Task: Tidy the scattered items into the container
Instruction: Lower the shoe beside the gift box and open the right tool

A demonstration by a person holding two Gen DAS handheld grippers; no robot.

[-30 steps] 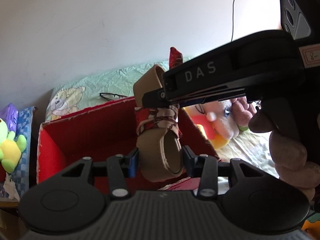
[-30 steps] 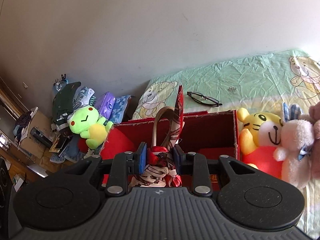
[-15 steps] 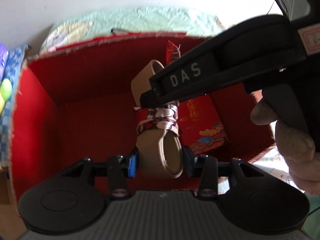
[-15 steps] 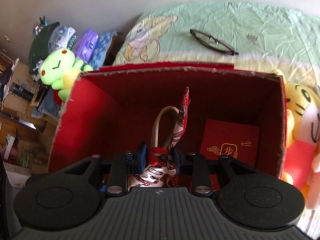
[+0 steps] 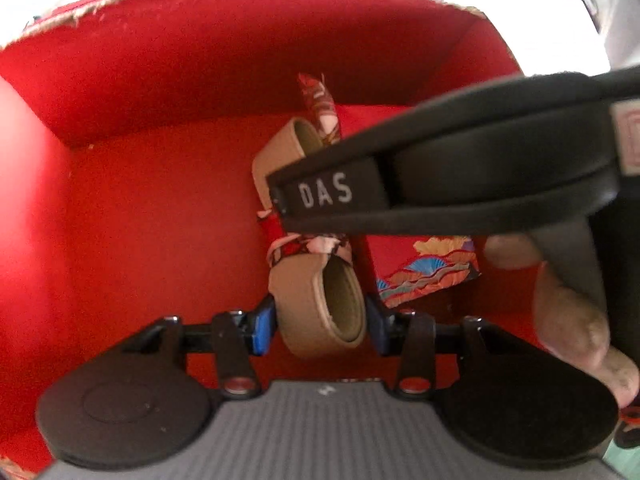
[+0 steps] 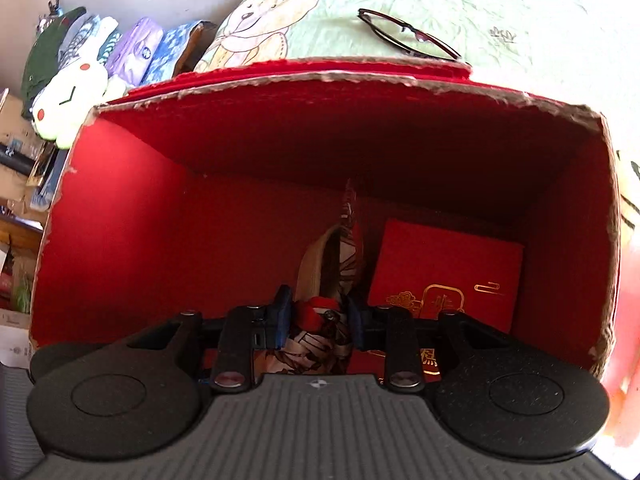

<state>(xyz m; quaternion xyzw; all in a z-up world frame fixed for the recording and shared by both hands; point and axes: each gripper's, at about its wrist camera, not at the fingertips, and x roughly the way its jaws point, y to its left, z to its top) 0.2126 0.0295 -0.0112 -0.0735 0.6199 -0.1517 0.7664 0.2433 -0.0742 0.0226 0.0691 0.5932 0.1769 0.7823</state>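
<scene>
A tan belt (image 5: 316, 304) rolled into loops and tied with a red patterned scarf (image 5: 308, 246) hangs inside the red cardboard box (image 5: 160, 184). My left gripper (image 5: 318, 322) is shut on the belt's lower loop. The right gripper (image 6: 318, 314) is shut on the scarf knot (image 6: 320, 312) in the middle of the bundle, with the belt's upper loop (image 6: 316, 258) rising beyond it. In the left wrist view the right gripper's black body (image 5: 460, 172) crosses above the bundle, held by a hand (image 5: 572, 320). A flat red packet (image 6: 444, 272) lies on the box floor at the right.
The box (image 6: 120, 216) stands on a green bear-print bed sheet (image 6: 500, 4). Dark-framed glasses (image 6: 408, 34) lie behind it. A green plush frog (image 6: 68, 96) and folded clothes sit at the left; more plush toys (image 6: 628, 264) press against the box's right wall.
Both grippers have sunk with the belt bundle from above the box rim down into the box, and both now point more steeply at its floor. Their grips have not changed.
</scene>
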